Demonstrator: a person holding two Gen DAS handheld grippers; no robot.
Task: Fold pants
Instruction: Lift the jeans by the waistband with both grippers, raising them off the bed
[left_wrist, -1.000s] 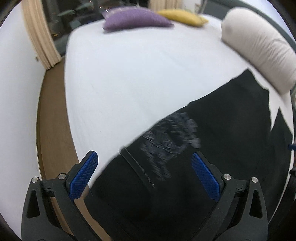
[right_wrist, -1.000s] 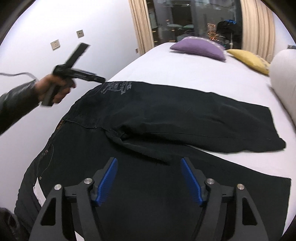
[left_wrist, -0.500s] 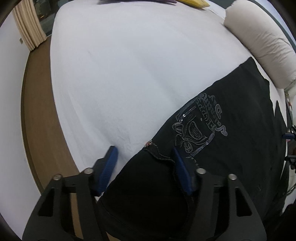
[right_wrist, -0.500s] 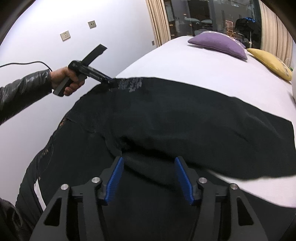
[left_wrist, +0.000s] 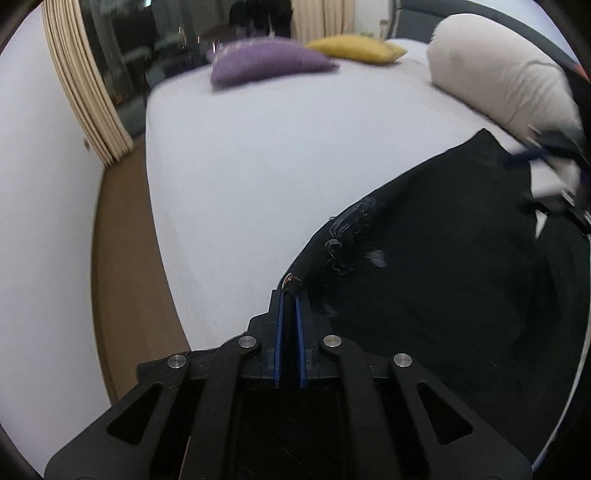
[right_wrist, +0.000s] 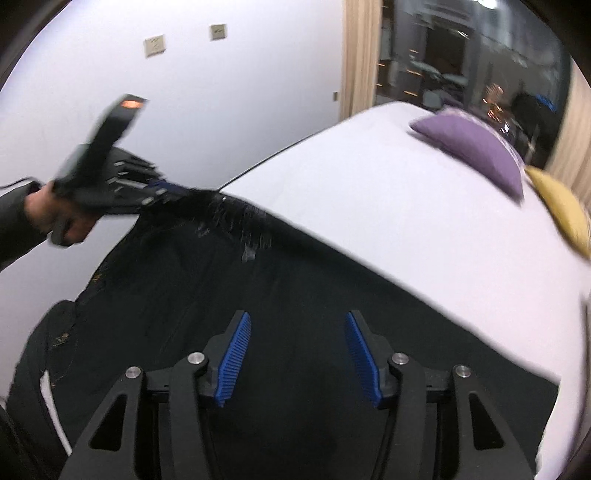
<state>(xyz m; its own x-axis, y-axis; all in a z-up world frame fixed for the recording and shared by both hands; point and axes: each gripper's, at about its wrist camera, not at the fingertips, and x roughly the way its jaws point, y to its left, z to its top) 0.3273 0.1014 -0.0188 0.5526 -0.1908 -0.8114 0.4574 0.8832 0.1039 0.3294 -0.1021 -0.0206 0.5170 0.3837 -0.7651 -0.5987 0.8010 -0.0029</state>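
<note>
Black pants (left_wrist: 443, 266) lie across the white bed (left_wrist: 258, 155), with a silver print near the waistband. My left gripper (left_wrist: 289, 295) is shut on the waistband corner by a metal button and holds it lifted. In the right wrist view the left gripper (right_wrist: 173, 192) pulls that corner of the pants (right_wrist: 295, 295) up at the left. My right gripper (right_wrist: 297, 325) is open, blue pads wide apart, just above the pants' black cloth. It appears blurred at the right edge of the left wrist view (left_wrist: 554, 177).
A purple cushion (left_wrist: 266, 61) and a yellow cushion (left_wrist: 354, 50) lie at the far end of the bed. A long cream bolster (left_wrist: 498, 70) runs along the right side. Wooden floor (left_wrist: 122, 277), a white wall and curtains are to the left.
My left gripper has shut on the waistband corner and lifted it. My right gripper has moved forward over the pants and stays open.
</note>
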